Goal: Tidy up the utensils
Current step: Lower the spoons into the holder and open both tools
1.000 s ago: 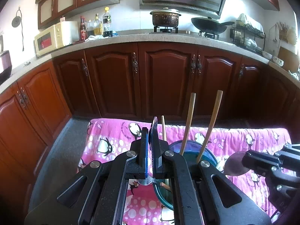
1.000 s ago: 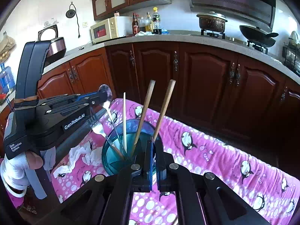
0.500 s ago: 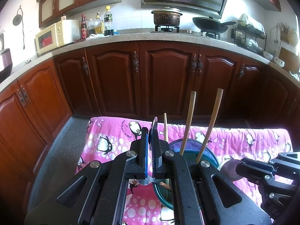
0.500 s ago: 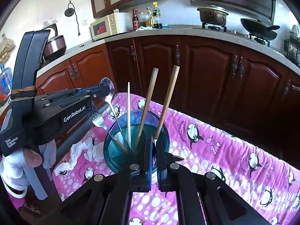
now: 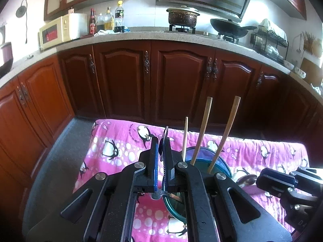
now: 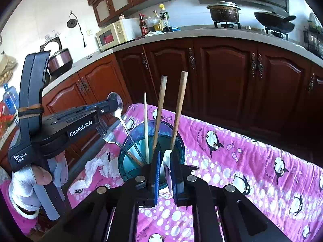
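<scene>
A teal utensil holder [image 6: 129, 159] stands on the pink penguin cloth [image 6: 232, 161]; it also shows in the left wrist view [image 5: 222, 165]. In it stand two wooden chopsticks [image 6: 177, 109], a thin pale stick [image 6: 145, 127] and a fork [image 6: 109, 137]. My left gripper [image 5: 160, 153] is shut on a metal spoon [image 6: 117, 109], whose bowl points up and whose handle reaches down into the holder. My right gripper [image 6: 165, 161] is shut on a white spoon [image 6: 166, 157] at the holder's near rim; the gripper also shows in the left wrist view [image 5: 276, 183].
Dark wooden kitchen cabinets [image 5: 177, 80] run behind the table under a counter with a microwave [image 5: 60, 30], bottles, a pot [image 5: 182, 17] and a wok. A crumpled white cloth [image 6: 97, 167] lies left of the holder.
The right gripper has moved closer to the holder and lower, and a white spoon now shows between its fingers. The left gripper holds the metal spoon in much the same place.
</scene>
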{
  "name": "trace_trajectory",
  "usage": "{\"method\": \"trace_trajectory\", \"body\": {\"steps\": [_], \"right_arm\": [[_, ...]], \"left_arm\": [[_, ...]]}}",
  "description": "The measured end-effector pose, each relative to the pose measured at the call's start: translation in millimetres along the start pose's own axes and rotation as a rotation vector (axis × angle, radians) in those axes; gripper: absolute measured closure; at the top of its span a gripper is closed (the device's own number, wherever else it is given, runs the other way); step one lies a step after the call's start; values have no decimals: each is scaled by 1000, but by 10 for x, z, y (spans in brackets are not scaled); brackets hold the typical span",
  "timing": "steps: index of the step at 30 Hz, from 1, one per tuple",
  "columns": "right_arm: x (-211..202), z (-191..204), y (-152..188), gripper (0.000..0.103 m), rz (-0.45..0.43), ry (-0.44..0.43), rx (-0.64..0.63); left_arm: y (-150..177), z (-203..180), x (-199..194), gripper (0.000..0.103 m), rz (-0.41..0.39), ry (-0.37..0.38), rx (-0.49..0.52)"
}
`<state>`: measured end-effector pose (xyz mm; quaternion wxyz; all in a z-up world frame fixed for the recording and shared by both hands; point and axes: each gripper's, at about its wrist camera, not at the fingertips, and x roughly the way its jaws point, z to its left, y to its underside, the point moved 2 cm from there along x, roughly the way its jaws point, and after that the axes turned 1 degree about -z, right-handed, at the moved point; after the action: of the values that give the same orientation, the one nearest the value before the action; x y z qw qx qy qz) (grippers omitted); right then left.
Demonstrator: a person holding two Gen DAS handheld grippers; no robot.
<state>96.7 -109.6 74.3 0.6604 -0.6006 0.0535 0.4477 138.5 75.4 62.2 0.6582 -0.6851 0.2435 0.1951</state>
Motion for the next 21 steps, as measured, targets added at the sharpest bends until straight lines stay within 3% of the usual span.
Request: {"method": "trace_trajectory", "body": {"steps": [9,12,14,21], "right_arm": [[-154,-129,-17,88,-28,-20,78],[-224,-166,-7,84,-40,-20,93],[-275,-195,8,78,-47,-14,107],[-431,-290,105,74,-55,-13,150]], "left_arm": [[8,27,-45,96,13,27,-23],[-10,35,-114,84,6,44,-38],[-29,38,-191,64,-10,49,-49],[-77,33,-459,63,-47,58,-56]]}}
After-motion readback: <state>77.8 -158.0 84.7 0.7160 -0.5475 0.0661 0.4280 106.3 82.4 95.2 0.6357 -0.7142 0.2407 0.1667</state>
